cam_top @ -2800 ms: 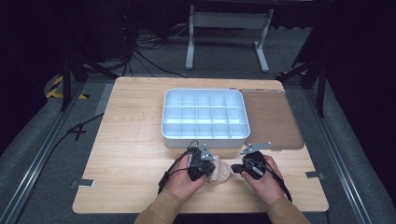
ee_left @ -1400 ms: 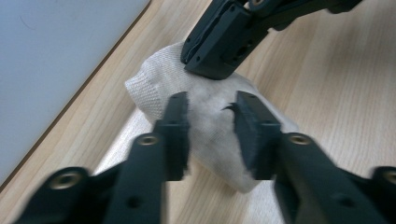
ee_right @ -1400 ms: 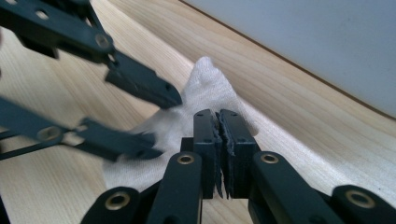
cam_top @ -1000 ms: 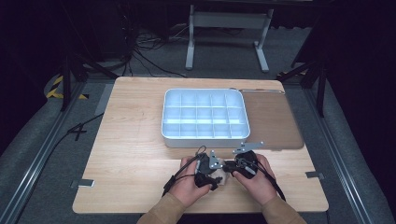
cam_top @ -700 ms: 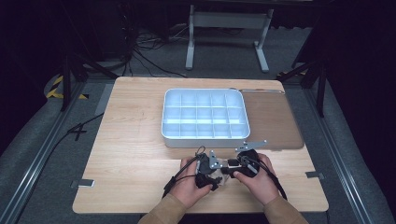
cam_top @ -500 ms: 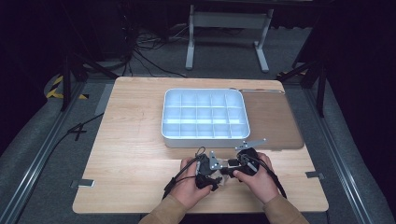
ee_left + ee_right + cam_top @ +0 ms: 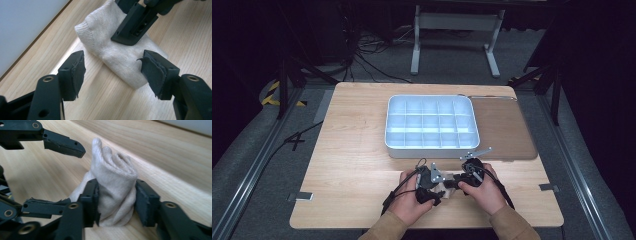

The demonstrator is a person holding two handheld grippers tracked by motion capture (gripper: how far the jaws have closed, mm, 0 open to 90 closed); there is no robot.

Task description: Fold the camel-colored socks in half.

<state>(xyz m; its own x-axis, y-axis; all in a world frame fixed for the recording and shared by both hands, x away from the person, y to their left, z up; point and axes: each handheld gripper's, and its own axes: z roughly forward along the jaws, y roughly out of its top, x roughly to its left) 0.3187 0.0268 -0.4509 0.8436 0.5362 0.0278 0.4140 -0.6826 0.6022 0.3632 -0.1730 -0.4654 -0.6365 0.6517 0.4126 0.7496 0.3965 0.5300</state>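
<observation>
A beige knitted cloth (image 7: 115, 177) lies bunched on the wooden table near its front edge, and it also appears between the hands (image 7: 445, 188). My right gripper (image 7: 115, 195) is shut on the upright roll of cloth, with both pads pressing its sides. Its jaws have just been closing with the cloth between them. My left gripper (image 7: 113, 66) is open, and the cloth's (image 7: 115, 50) near end lies between and just past its fingertips. One jaw of the right gripper (image 7: 135, 25) rests on top of the cloth. The two grippers point at each other (image 7: 454, 181).
A white tray (image 7: 432, 146) divided into several compartments stands just behind the hands. A brown mat (image 7: 504, 130) lies to its right. The table's front edge (image 7: 427, 226) is close under the person's wrists. Dark floor, rails and cables surround the table.
Since the earliest frame both hands have drawn closer together, and the cloth between them has gone from lying flat to bunched. Over the last second the hands have barely shifted.
</observation>
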